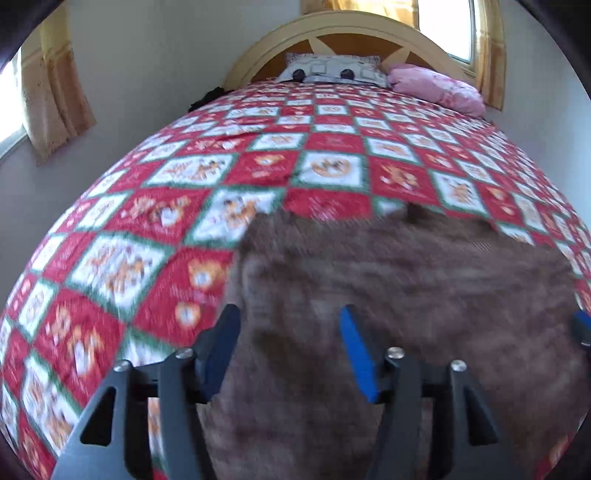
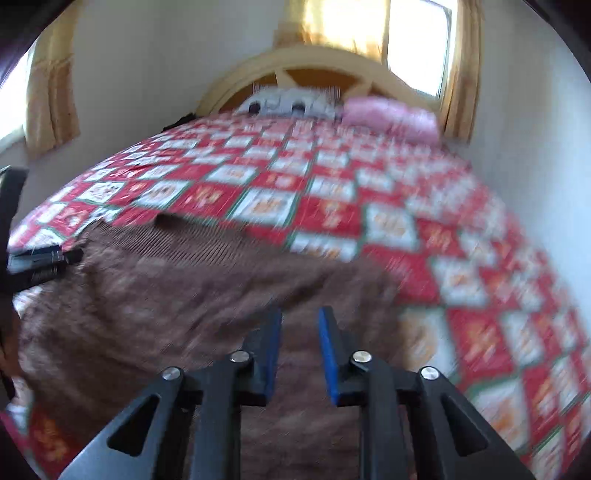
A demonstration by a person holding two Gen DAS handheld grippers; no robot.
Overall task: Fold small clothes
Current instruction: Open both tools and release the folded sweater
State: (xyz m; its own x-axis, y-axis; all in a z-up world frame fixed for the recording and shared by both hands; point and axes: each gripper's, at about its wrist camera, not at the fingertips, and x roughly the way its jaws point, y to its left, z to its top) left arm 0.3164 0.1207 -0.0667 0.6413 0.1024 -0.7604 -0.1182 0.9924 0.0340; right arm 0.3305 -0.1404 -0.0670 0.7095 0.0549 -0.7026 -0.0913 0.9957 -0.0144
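Observation:
A brown ribbed knit garment (image 1: 406, 295) lies spread on the red, white and green patterned bedspread (image 1: 221, 177). My left gripper (image 1: 290, 317) is open above the garment's left part, with nothing between its blue pads. In the right wrist view the garment (image 2: 184, 295) fills the lower left. My right gripper (image 2: 300, 317) hangs over the garment's right part with a narrow gap between its blue pads, empty. The left gripper's black body (image 2: 40, 262) shows at the left edge. Both views are blurred by motion.
A wooden arched headboard (image 1: 351, 29) stands at the far end with a grey patterned pillow (image 1: 332, 70) and a pink pillow (image 1: 436, 86). Walls run close along both sides. Curtained windows (image 1: 48, 92) are on the left and behind the headboard.

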